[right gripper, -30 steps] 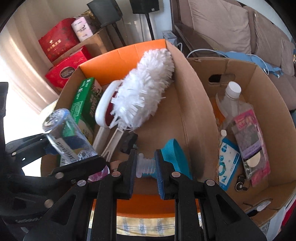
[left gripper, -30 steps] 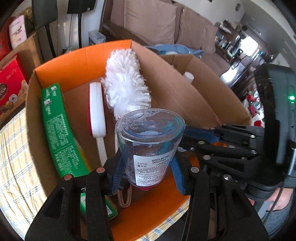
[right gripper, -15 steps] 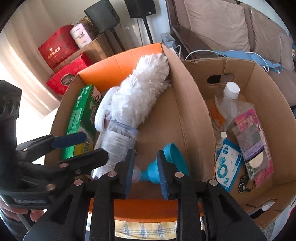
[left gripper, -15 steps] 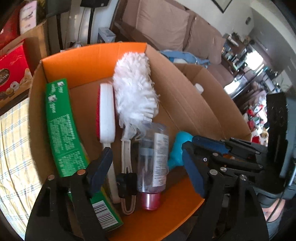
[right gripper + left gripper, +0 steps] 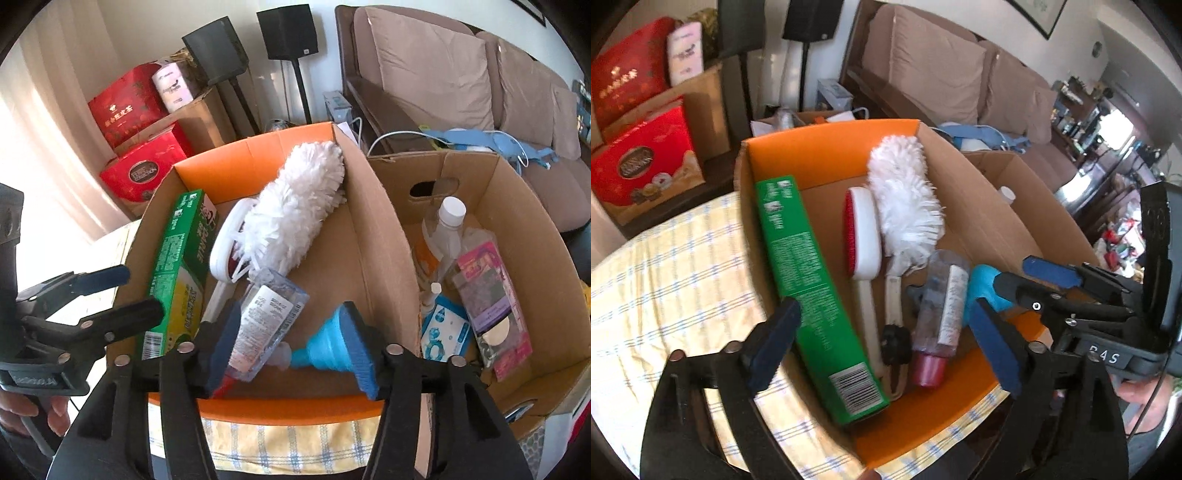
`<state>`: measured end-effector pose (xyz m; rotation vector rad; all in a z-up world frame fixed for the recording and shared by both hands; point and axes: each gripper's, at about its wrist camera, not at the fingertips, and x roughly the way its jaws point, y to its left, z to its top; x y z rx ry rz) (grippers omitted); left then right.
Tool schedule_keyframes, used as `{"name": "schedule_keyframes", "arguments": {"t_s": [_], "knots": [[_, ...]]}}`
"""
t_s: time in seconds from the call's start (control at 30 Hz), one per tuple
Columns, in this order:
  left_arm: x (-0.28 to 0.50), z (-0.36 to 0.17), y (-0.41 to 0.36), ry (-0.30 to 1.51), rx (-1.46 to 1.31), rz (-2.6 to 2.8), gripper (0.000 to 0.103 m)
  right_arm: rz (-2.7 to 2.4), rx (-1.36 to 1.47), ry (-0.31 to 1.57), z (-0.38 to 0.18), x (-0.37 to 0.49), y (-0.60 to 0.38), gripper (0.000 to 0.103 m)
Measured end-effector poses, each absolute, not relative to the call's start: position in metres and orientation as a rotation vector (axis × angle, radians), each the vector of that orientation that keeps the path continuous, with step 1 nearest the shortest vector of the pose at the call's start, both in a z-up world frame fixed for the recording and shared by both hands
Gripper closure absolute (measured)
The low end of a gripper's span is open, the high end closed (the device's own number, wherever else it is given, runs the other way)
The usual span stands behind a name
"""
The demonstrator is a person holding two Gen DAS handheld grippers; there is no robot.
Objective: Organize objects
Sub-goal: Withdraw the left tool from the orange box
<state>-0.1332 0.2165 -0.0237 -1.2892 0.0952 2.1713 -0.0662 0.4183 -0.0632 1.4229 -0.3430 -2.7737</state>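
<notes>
A clear bottle with a pink cap point(image 5: 940, 302) lies in the orange-rimmed cardboard box point(image 5: 827, 147), beside a teal funnel point(image 5: 982, 291). The bottle point(image 5: 269, 321) and funnel point(image 5: 325, 343) also show in the right wrist view. My left gripper point(image 5: 882, 343) is open and empty above the box's near edge. My right gripper point(image 5: 291, 350) is open, its fingers on either side of the bottle and funnel, gripping neither.
The box also holds a green carton point(image 5: 809, 280), a red and white brush point(image 5: 862, 236) and a white duster point(image 5: 905, 206). A second cardboard box point(image 5: 491, 236) to the right holds bottles and packets. A checked cloth point(image 5: 665, 280) covers the table. A sofa point(image 5: 443, 74) stands behind.
My left gripper let go of the clear bottle, which now lies in the box, and drew back. My right gripper opened and released the teal funnel into the box.
</notes>
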Motion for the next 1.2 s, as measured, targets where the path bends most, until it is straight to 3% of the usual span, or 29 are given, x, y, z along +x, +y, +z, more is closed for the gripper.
{"name": "schedule_keyframes", "arguments": {"t_s": [0.1, 0.2, 0.4, 0.8, 1.2], "knots": [[-0.123, -0.019, 0.204, 0.127, -1.264, 2.218, 0.006, -2.77, 1.419, -0.323, -0.063, -0.065, 0.411, 0.022], [-0.118, -0.016, 0.192, 0.117, -1.26, 2.24, 0.0, -2.764, 1.405, -0.316, -0.061, -0.062, 0.403, 0.018], [-0.11, -0.011, 0.165, 0.107, -1.261, 2.302, 0.0, -2.771, 1.38, -0.256, -0.056, -0.057, 0.383, 0.001], [-0.083, -0.01, 0.123, 0.13, -1.256, 2.423, 0.0, -2.813, 1.308, -0.109, -0.046, -0.037, 0.343, 0.001], [-0.059, -0.012, 0.074, 0.071, -1.247, 2.555, 0.0, -2.814, 1.236, -0.077, -0.043, -0.019, 0.308, 0.001]]}}
